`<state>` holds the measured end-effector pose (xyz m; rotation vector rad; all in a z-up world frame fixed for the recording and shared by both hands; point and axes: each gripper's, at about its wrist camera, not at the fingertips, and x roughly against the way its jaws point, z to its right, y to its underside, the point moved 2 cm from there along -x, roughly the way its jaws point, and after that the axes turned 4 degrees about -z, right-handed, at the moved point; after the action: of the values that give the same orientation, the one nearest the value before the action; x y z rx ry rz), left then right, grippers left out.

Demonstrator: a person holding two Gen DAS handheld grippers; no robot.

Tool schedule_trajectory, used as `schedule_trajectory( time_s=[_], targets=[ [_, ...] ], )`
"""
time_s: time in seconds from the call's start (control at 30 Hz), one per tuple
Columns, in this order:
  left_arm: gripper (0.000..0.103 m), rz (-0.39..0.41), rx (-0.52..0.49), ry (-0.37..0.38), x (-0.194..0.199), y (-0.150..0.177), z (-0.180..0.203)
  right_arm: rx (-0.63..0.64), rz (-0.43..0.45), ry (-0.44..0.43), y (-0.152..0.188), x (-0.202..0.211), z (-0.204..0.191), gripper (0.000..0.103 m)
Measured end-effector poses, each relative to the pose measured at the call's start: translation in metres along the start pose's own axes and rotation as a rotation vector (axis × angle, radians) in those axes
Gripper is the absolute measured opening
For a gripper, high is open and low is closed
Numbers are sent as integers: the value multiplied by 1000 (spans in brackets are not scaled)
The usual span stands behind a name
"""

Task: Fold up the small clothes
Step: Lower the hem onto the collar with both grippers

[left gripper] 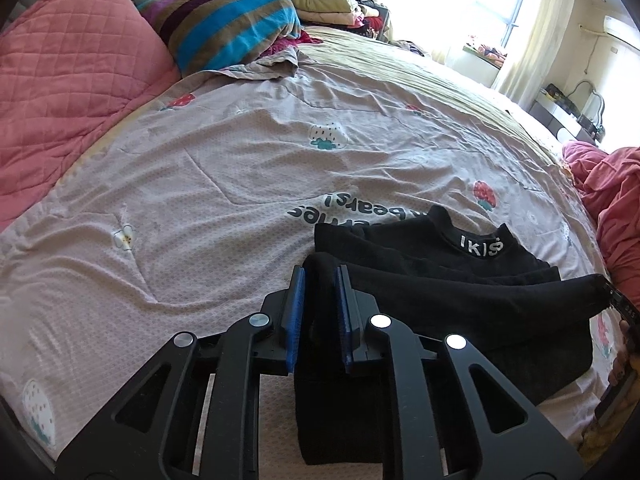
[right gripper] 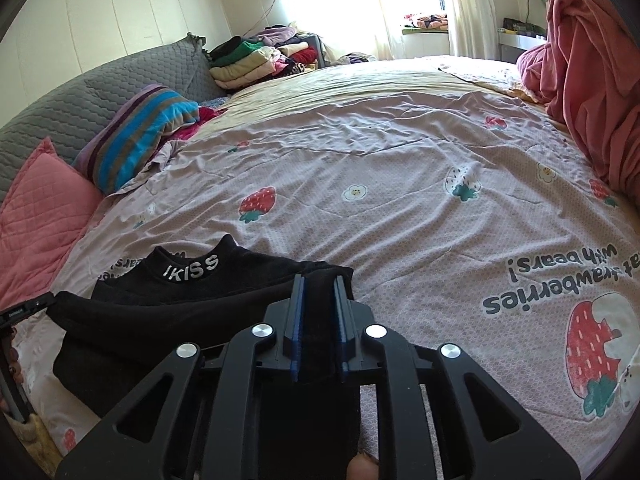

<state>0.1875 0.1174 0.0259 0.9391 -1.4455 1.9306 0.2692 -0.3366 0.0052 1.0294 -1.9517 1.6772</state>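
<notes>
on bedspread (right gripper: 400,168) — black top (right gripper: 224,292) edges pinched, both claws

Left claw (left gripper: 320,280) and right claw (right gripper: 319,292) angled down (jaws narrow)

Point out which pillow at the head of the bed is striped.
The striped pillow, banded in blue, purple and brown, leaning between the other two. The pink quilted pillow and the grey quilted pillow are each one plain colour.

One black garment (left gripper: 460,276), two pillows, pink (left gripper: 68,92) and striped (left gripper: 224,24), one bedspread (left gripper: 240,160).
</notes>
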Motion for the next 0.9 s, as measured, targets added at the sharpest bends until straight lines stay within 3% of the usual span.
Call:
schedule_trajectory(
  time_s=[0.1,0.37,0.53,0.63,0.83,0.9],
  targets=[
    [17,10,1,-1,5,2,-2,0,20,16,0,5,0,34],
    [48,44,-26,-5,21,8,5,78,64,25,9,34,-11,41],
    [56,59,-64,-9,29,14,16,142,60,13,21,42,-25,41],
    [54,37,-85,2,31,22,23,169,41,0,30,41,-35,41],
    [14,-17,-127,34,25,40,34,232,-30,-21,50,26,-53,41],
    [11,-46,-140,46,17,48,37,255,-50,-18,57,17,-59,41]
  ],
)
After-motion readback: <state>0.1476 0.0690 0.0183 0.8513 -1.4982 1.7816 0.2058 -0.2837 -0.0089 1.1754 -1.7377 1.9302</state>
